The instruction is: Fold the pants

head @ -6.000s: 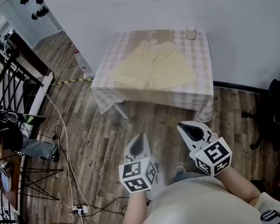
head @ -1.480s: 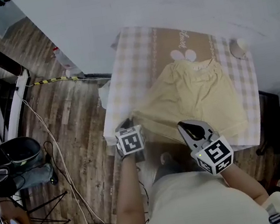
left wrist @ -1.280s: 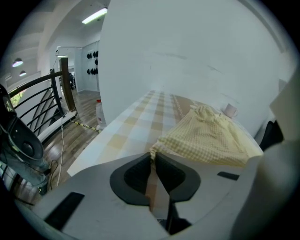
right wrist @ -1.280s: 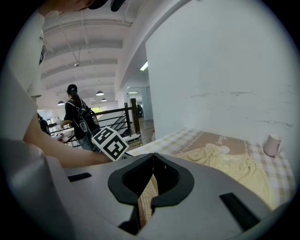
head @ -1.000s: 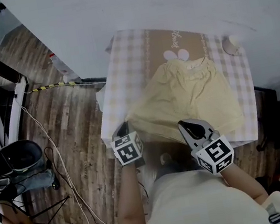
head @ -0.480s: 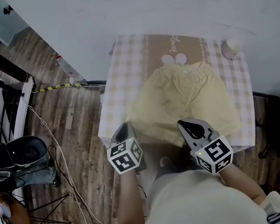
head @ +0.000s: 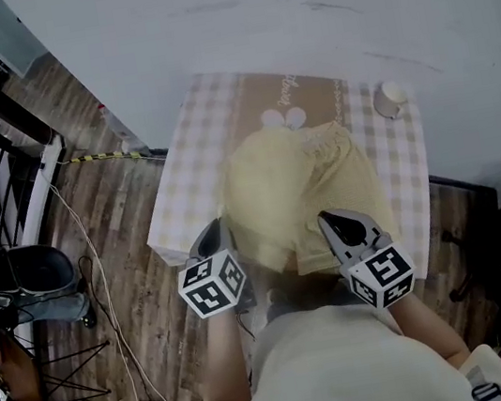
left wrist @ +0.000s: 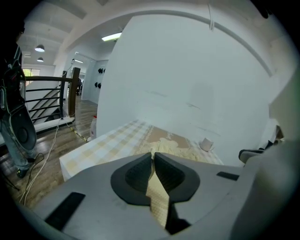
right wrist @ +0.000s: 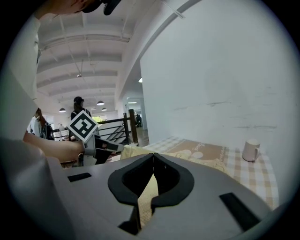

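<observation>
Scene: a person point(head: 336, 371) stands at a checked bench point(head: 176, 183) set against a white wall point(head: 248, 14), seen from above.
Garment: pale yellow pants point(head: 308, 175) lie mid-bench with the waistband toward the wall and the near hems raised off the surface toward the person.
Left side: the left gripper point(left wrist: 153, 157) has its jaws pressed together on a thin strip of the yellow fabric, at the near left edge of the pants.
Right side: the right gripper point(right wrist: 153, 161) is likewise pinched closed on yellow fabric, at the near right edge.
Nearby: a white mug point(head: 392, 97) stands by the far right corner of the bench, apart from the pants.
Step, as a judgement: the hems are up and look ready to be carried over toward the waistband.
First risk: each grip takes only a narrow bit of cloth, so a hem may slip free if the fabric is pulled taut.
Second risk: if one gripper travels further than the other, the fold lands skewed.
Third risk: a wide sweep on the right could knock the mug.
</observation>
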{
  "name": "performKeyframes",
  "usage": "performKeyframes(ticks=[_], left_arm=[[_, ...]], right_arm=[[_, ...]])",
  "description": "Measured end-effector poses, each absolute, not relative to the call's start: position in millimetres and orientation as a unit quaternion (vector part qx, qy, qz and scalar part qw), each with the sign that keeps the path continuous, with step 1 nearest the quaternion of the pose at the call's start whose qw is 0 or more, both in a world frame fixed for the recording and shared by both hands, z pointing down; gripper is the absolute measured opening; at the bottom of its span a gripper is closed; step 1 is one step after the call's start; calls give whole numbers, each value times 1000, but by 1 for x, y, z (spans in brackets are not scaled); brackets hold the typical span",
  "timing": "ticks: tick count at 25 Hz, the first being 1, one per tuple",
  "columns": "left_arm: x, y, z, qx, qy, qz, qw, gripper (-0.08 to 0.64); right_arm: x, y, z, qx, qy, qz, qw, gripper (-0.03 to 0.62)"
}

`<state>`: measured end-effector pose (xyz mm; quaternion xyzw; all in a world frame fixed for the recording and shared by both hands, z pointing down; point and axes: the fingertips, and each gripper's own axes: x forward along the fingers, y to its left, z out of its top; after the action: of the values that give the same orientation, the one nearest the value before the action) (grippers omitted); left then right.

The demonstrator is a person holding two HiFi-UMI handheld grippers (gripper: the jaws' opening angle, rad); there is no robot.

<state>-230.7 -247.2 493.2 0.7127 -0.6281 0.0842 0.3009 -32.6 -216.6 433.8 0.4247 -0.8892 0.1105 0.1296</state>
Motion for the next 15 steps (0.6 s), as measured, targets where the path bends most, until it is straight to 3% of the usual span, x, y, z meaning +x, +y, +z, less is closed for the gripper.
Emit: performKeyframes(ticks=[15], left_arm=[[-90,-234,457,742,-603,76,281,23]], right_arm=[[78,-205,431,424,-891,116,113,0]])
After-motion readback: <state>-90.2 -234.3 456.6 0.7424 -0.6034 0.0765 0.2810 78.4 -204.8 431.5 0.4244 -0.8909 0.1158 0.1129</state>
